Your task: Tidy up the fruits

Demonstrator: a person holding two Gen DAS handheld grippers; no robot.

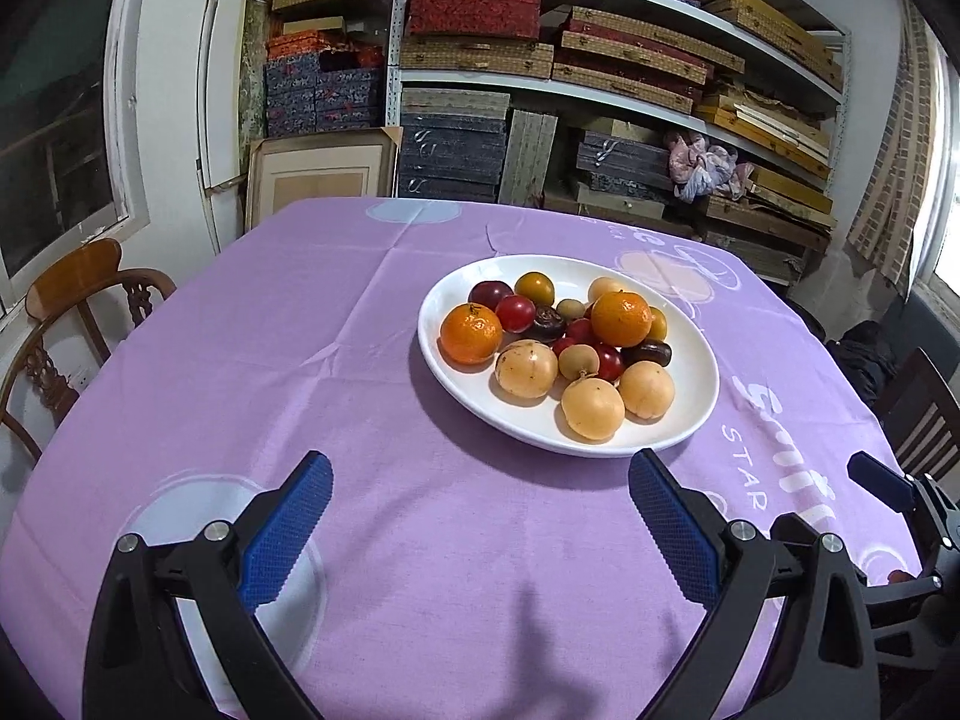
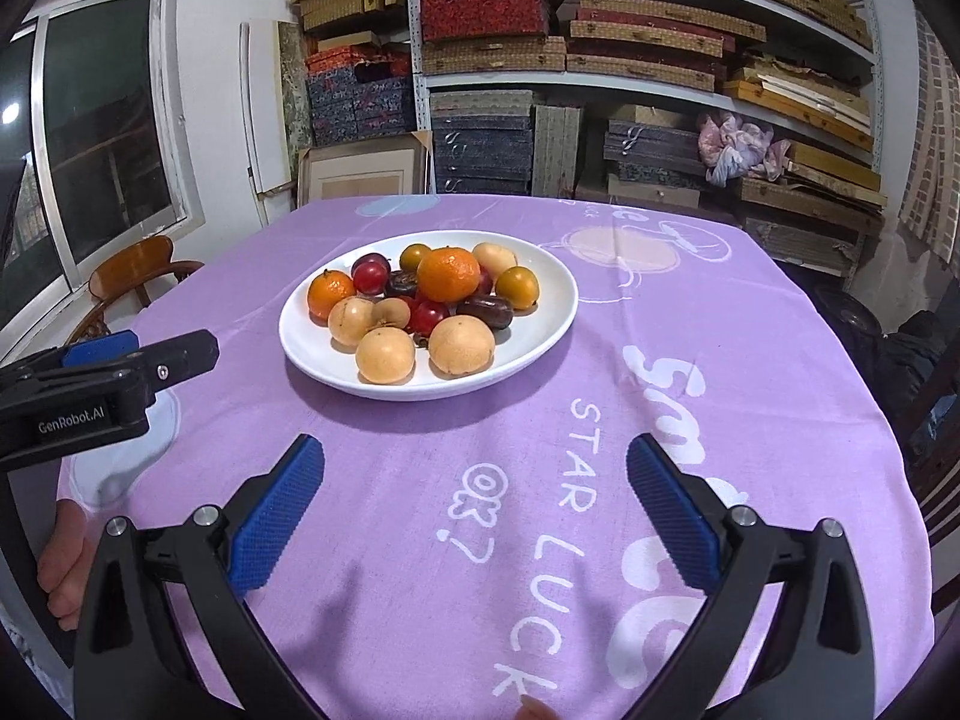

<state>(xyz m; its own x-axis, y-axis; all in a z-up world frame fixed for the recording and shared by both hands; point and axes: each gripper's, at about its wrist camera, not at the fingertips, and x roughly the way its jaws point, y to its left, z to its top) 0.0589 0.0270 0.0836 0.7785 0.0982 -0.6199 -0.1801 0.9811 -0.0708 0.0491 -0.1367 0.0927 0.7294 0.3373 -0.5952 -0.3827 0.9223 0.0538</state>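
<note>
A white oval plate [image 1: 696, 414] [image 2: 540, 336] on the purple tablecloth holds mixed fruit: two oranges [image 1: 471, 333] [image 2: 449, 273], pale yellow round fruits [image 1: 593, 409] [image 2: 461, 344], red cherry tomatoes [image 1: 515, 312] [image 2: 426, 315], dark dates [image 1: 647, 353] [image 2: 485, 312] and small yellow-green fruits [image 1: 535, 287] [image 2: 517, 287]. My left gripper [image 1: 480, 468] is open and empty, short of the plate's near rim. My right gripper [image 2: 474, 450] is open and empty, nearer than the plate. The left gripper also shows at the left edge of the right wrist view [image 2: 138, 354].
The table [image 1: 300, 360] [image 2: 720, 420] carries a purple cloth with white print. Wooden chairs stand at the left [image 1: 72, 324] [image 2: 138, 276] and right [image 1: 924, 420]. Shelves of stacked boxes [image 1: 600, 60] [image 2: 600, 60] fill the back wall.
</note>
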